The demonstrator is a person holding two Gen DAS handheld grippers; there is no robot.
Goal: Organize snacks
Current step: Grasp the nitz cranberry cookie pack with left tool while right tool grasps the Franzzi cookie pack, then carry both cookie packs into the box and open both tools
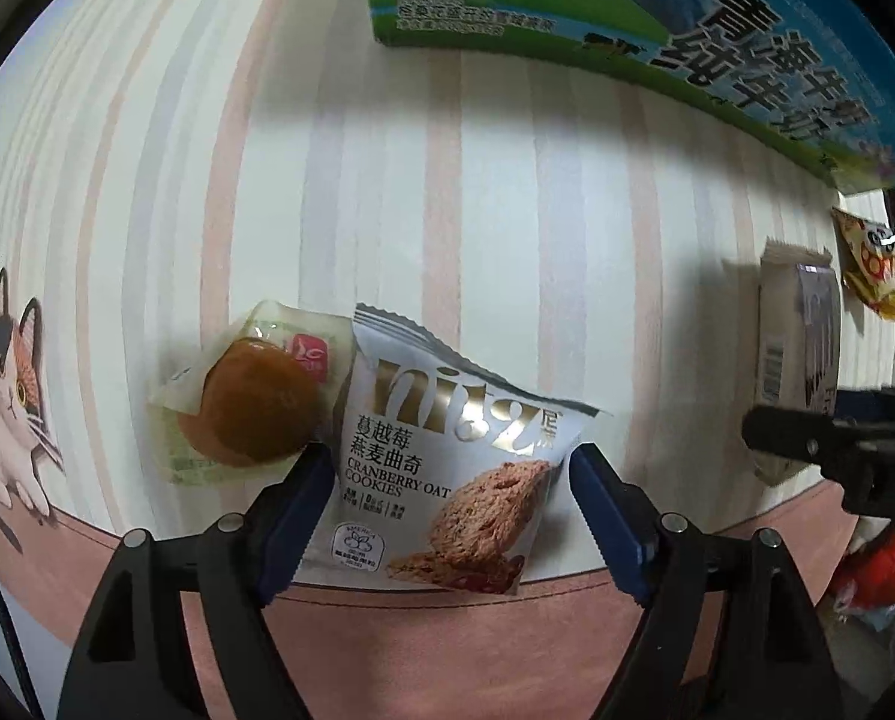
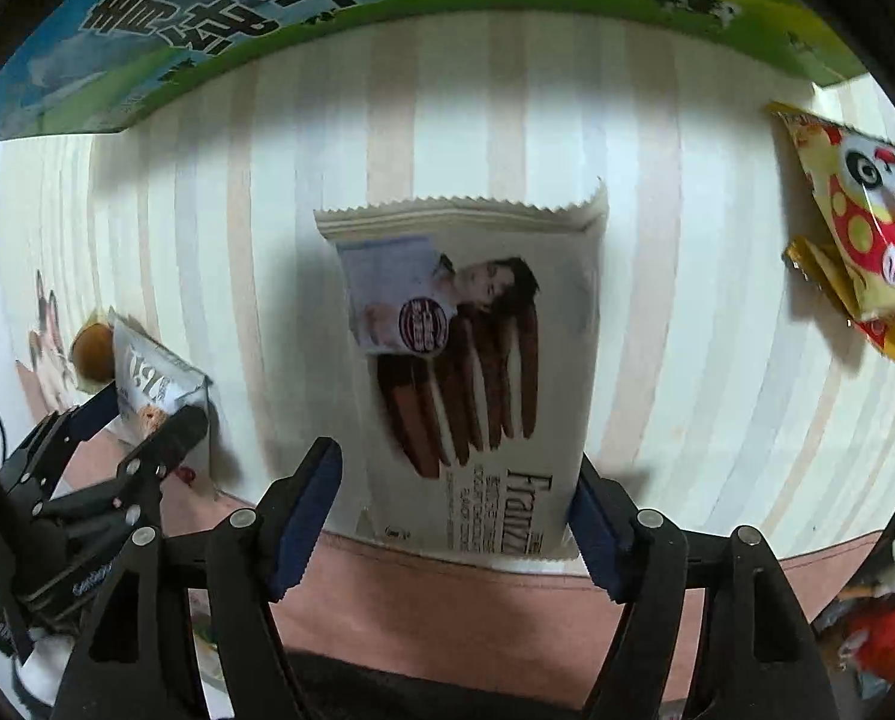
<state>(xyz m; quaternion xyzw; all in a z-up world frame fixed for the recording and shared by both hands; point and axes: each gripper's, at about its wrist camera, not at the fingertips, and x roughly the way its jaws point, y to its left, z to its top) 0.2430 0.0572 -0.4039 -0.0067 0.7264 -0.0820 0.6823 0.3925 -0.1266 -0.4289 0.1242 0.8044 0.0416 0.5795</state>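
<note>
Snack packets: I count four in total, all lying on the striped tablecloth (image 1: 495, 192).
Cranberry oat cookie packet (image 1: 447, 468): one, silver, at the lower centre of the left wrist view, flat on the cloth.
Small cake in clear wrapper (image 1: 249, 402): one, round and brown, just beside the cookie packet on its left, its wrapper edge touching it.
Franzzi chocolate biscuit packet (image 2: 477, 360): one, cream colour, in the centre of the right wrist view, lying lengthwise.
Yellow panda snack bag (image 2: 867, 240): one, at the right edge of the right wrist view, well apart from the biscuit packet.
Milk carton box (image 2: 267, 18): one, blue and green, along the top of both views.
My left gripper (image 1: 447, 480): jaws about half open, one blue pad on each side of the cookie packet; the left pad is close to the cake; I cannot tell if the pads press.
My right gripper (image 2: 456, 516): jaws about half open, standing on both sides of the lower end of the biscuit packet; a small gap shows at the left pad.
</note>
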